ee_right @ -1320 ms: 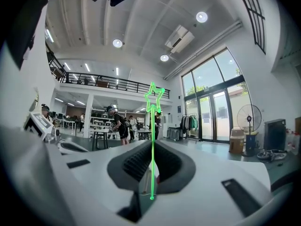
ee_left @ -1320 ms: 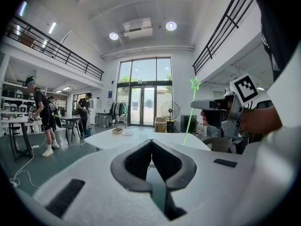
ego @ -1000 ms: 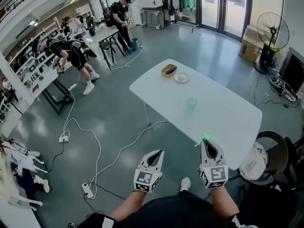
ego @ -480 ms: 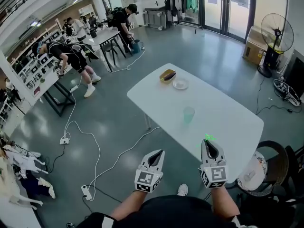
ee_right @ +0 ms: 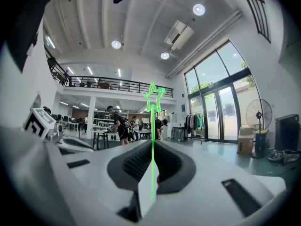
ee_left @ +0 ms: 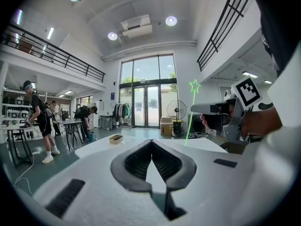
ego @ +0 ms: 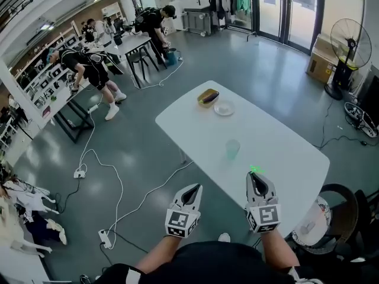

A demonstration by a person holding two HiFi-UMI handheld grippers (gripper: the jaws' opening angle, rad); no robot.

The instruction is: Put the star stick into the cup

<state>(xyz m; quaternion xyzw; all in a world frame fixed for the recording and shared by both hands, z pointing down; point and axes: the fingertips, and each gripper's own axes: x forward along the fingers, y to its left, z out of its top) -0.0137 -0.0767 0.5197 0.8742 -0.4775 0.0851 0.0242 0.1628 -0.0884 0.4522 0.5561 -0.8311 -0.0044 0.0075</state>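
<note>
The right gripper [ego: 256, 179] is clamped on the green star stick [ee_right: 152, 140]. In the right gripper view the thin stem runs straight up between the two closed jaws, and the star rises clear above their tips. In the left gripper view the stick stands nearly upright, star uppermost. The left gripper [ego: 190, 193] is closed with its jaw tips touching, and nothing sits between them. From the head view both grippers are held out in front of the person, side by side and apart. The left one is over the grey floor, and the right one is at the near edge of the white table [ego: 284, 152]. The pale green cup [ego: 233, 149] stands upright on the table beyond the right gripper and a little to its left, with bare tabletop between it and the star. It looks empty, though it is too small to be sure. At the far end of the table a small white plate [ego: 224, 108] lies just beside a yellowish basket [ego: 208, 96]. A standing fan [ego: 349, 43] is off to the right near the glass doors. Several people [ego: 89, 67] are at dark tables in the background on the left, and white cables [ego: 118, 188] trail across the floor.
</note>
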